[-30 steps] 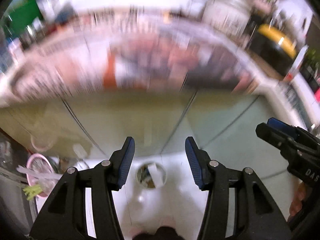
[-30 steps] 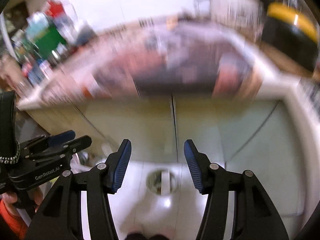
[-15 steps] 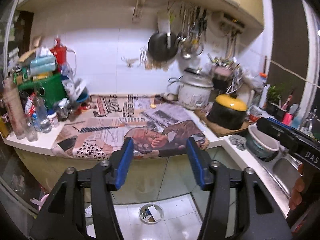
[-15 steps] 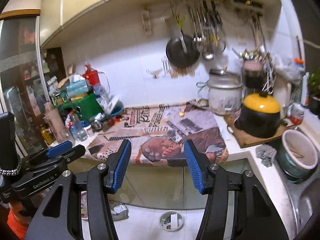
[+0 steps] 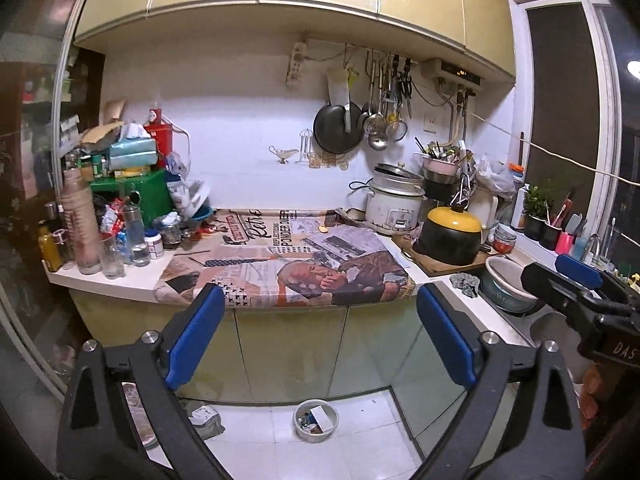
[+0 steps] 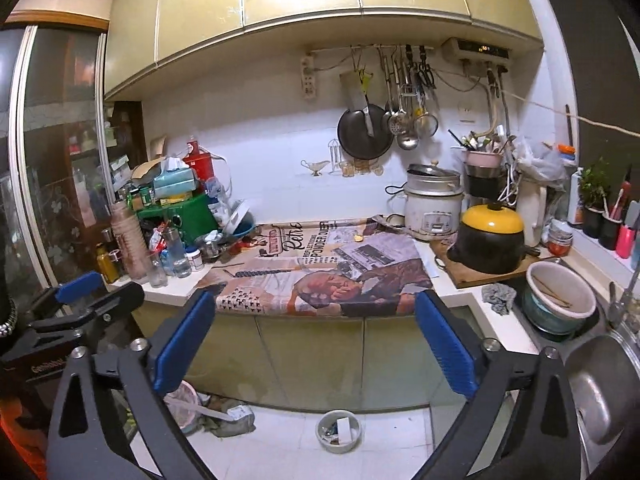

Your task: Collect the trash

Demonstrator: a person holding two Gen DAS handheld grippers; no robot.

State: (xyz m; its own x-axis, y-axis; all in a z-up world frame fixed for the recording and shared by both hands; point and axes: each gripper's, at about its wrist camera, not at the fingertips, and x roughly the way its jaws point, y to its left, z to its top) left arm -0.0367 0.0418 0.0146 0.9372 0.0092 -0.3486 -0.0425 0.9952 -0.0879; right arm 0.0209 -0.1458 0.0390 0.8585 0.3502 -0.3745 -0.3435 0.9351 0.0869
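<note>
So from the left wrist, the left gripper (image 5: 316, 336) has its blue fingers (image 5: 195, 334) spread wide with nothing between them. The little bowl of trash (image 5: 315, 421) sits on the floor below, between the fingers, near the cabinet fronts under the newspaper-covered table (image 5: 288, 268). From the right wrist, the right gripper (image 6: 314, 342) is wide open and empty too, bowl of trash (image 6: 338, 431) on the floor between its fingers (image 6: 446, 346), crumpled stuff (image 6: 230, 420) left of it.

**Both grippers lifted and opened wider**

The left gripper (image 5: 318, 340) and the right gripper (image 6: 316, 340) tilted up from the floor to the counter (image 5: 304, 276). Their jaws spread wider. The small bowl (image 5: 315, 421) dropped below the fingertips, and the blur went away.
</note>
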